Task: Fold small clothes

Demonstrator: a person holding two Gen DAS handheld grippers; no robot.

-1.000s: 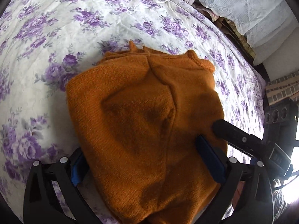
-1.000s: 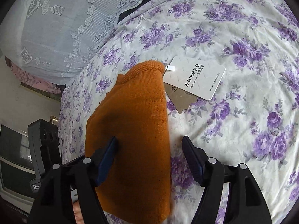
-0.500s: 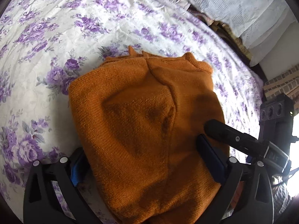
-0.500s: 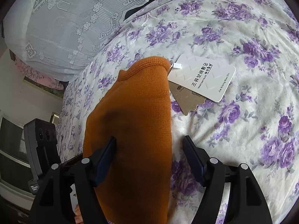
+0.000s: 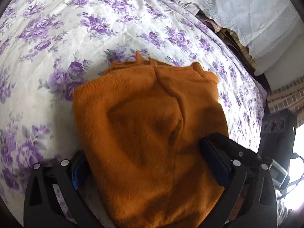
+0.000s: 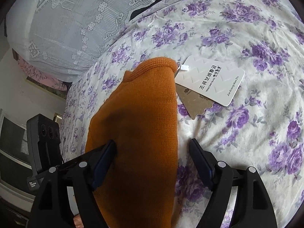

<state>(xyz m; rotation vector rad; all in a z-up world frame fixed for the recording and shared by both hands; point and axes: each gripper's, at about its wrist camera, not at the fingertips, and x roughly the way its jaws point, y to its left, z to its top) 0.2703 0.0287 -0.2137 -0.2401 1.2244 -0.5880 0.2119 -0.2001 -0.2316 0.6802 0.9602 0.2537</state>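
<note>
Right gripper (image 6: 152,157) has just been opening, jaws wide with the folded orange knit sweater (image 6: 136,123) on the floral bedsheet (image 6: 247,38) between them, not pinched. Left gripper (image 5: 144,163) straddles it wide too. Further out, its white hang tag (image 6: 210,79) reads "Jia Xiong Mao Zhi".

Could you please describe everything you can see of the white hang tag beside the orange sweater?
The white hang tag is a rounded rectangular card with embossed chevrons and black print, partly Korean. It lies flat on the floral bedsheet, overlapping a tan scalloped card. Its fastener end meets the cuff of the orange sweater. No claw touches it.
</note>
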